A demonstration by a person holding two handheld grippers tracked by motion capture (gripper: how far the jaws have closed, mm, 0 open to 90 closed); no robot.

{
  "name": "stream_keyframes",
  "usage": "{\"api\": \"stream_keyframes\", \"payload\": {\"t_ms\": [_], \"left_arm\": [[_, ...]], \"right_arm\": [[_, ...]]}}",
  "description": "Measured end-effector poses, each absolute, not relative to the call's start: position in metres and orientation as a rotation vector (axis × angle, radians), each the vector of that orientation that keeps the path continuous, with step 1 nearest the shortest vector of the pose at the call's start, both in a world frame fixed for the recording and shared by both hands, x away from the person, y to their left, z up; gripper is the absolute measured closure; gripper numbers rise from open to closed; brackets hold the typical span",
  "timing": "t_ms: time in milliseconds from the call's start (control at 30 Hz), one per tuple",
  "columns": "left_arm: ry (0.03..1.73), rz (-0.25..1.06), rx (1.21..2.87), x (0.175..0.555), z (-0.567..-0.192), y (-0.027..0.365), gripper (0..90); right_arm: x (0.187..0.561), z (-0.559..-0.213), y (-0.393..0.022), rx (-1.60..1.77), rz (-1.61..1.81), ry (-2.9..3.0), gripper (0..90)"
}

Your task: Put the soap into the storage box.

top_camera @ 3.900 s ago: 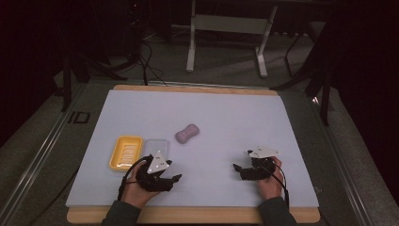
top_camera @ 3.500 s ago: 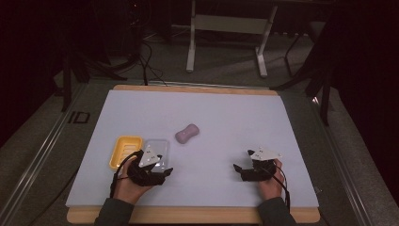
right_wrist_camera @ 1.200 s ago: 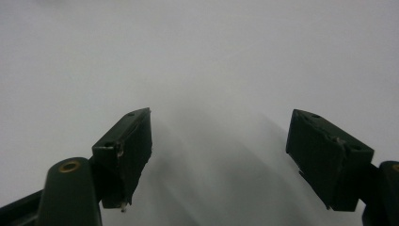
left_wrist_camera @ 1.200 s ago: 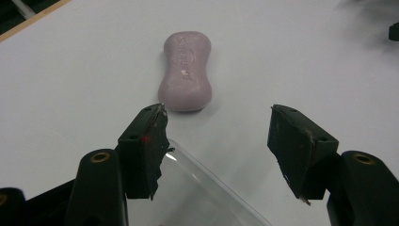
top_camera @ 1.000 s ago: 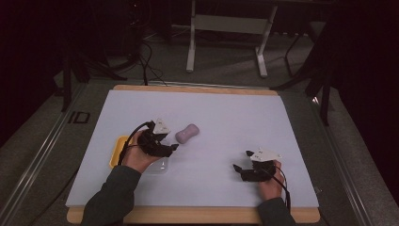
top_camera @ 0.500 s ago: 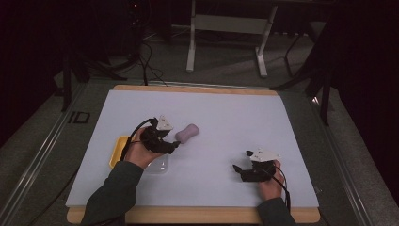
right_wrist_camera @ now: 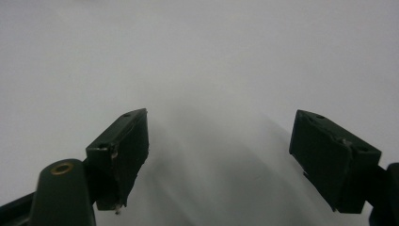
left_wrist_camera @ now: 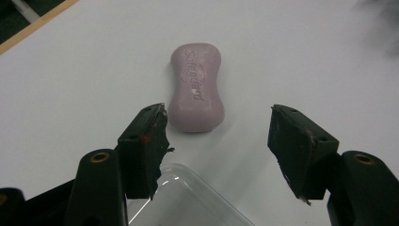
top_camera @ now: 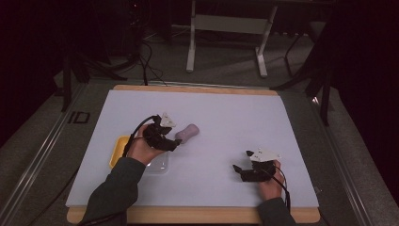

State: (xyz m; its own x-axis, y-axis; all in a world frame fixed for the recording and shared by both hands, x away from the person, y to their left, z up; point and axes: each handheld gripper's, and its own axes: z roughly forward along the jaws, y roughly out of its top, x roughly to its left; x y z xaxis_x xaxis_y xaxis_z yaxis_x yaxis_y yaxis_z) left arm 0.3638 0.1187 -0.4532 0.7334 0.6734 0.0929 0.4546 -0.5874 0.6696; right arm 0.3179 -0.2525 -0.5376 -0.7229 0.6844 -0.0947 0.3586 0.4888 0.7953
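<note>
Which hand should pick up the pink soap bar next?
Left, I'd say. The left tool is open and aimed at the pink waisted soap bar, just short of it. The right tool rests open well away, near the table's front edge.

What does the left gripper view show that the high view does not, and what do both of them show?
The left gripper view alone shows the lettering pressed into the soap bar and the gap between the left gripper and the bar: jaws open, not touching it. The high view alone shows the yellow tray, the right gripper, both forearms and the floor beyond the table. Both show the soap, the clear lid and the white mat.
</note>
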Motion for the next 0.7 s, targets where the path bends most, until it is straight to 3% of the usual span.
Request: {"api": "stream_keyframes", "payload": {"t_ms": [700], "left_arm": [[0.846, 0.432, 2.31, 0.378, -0.452, 0.111, 38.0]], "right_arm": [[0.318, -0.538, -0.252, 0.865, 1.11, 2.338, 19.8]]}}
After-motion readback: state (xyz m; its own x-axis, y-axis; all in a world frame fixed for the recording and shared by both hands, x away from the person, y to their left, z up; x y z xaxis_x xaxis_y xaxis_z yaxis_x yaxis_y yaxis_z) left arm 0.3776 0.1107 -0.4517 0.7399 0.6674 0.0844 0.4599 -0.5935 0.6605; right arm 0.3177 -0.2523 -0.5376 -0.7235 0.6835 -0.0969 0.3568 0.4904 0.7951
